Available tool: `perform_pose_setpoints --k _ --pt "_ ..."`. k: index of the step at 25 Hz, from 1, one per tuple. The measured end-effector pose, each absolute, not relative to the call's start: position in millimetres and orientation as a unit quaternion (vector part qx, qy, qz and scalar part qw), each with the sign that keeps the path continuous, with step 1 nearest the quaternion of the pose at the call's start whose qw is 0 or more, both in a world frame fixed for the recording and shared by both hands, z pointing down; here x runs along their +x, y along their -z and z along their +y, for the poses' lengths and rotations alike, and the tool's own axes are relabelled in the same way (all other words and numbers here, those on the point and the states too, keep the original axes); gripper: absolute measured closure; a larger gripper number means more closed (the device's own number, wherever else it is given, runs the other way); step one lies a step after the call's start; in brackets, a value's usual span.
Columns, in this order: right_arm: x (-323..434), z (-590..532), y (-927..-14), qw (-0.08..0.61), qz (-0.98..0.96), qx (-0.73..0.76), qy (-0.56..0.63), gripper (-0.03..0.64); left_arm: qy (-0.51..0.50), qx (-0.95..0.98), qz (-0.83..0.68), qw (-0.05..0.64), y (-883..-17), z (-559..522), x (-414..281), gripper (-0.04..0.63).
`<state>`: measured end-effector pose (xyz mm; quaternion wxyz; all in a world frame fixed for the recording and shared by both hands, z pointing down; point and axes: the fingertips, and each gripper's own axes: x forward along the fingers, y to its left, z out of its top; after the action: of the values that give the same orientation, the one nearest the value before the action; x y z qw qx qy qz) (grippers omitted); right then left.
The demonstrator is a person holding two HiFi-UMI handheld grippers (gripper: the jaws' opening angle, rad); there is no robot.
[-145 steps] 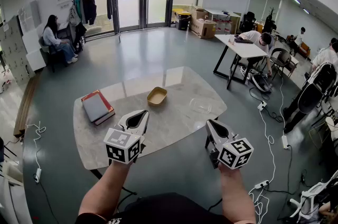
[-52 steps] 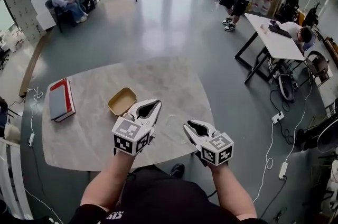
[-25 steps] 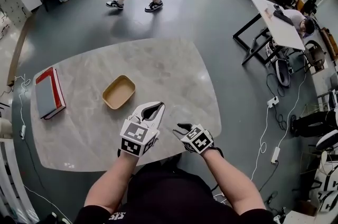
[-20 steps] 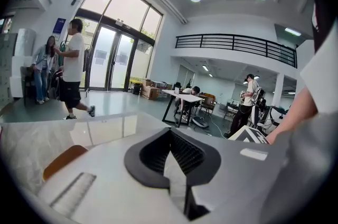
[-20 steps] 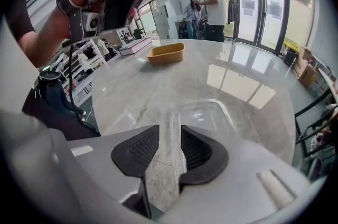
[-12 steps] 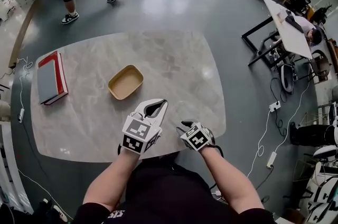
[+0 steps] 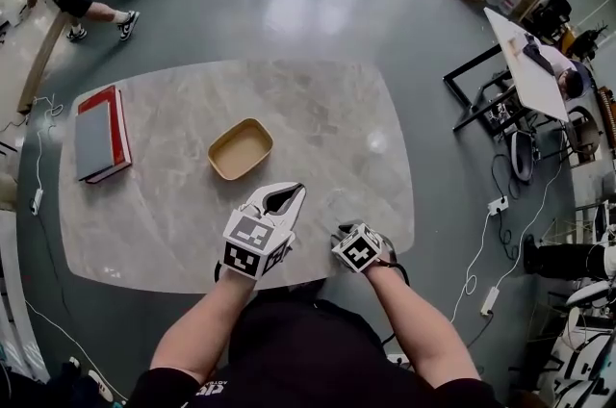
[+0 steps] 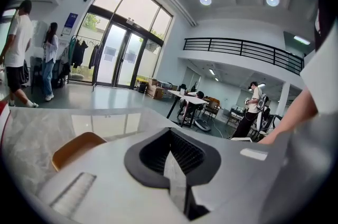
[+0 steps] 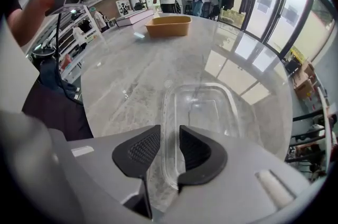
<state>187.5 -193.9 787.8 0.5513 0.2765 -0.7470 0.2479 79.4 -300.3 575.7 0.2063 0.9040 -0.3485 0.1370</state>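
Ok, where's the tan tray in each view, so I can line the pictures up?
Head view: tan tray near the middle of the table, ahead of the left claw.
Left gripper view: lower left, partly cut off by that claw's body.
Right gripper view: top centre, on the table's far side.
Shared landmark: the marble table.
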Motion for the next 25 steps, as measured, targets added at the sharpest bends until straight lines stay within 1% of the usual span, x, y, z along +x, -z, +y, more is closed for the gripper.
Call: perform_pose_setpoints --k 3,6,12,16,18,20,25 --pt "191.0 -191.6 -791.1 0.557 -0.741 0.276 -0.255 0.477 -0.132 0.904 -0.349 0.211 -572.6 -299.7 73.4 0.592" --pt "190.7 -191.8 -790.7 0.556 -0.739 0.278 -0.257 0.48 -0.129 0.906 -0.349 0.204 -565.1 -302.0 66.7 0.592" --pt "184.0 -187.3 -794.2 0.589 -0.735 0.252 -0.224 0.541 -0.12 0.906 -0.35 0.206 -559.0 -303.4 56.3 0.592" --pt "183.2 -188.8 -793.9 0.602 -0.732 0.247 -0.203 0.549 -0.124 0.912 -0.337 0.199 -552.1 -296.7 55.0 0.592" --pt "181.5 -190.8 -789.5 0.585 -0.738 0.256 -0.216 0.549 -0.124 0.911 -0.338 0.203 -551.1 -296.7 53.2 0.592" --pt "180.4 -192.9 -780.0 0.552 -0.751 0.278 -0.233 0.549 -0.119 0.909 -0.343 0.204 -546.5 -296.7 51.1 0.592" --pt "185.4 -210.4 -727.2 0.434 -0.791 0.345 -0.258 0.549 -0.105 0.901 -0.368 0.202 -534.0 -302.7 48.7 0.592"
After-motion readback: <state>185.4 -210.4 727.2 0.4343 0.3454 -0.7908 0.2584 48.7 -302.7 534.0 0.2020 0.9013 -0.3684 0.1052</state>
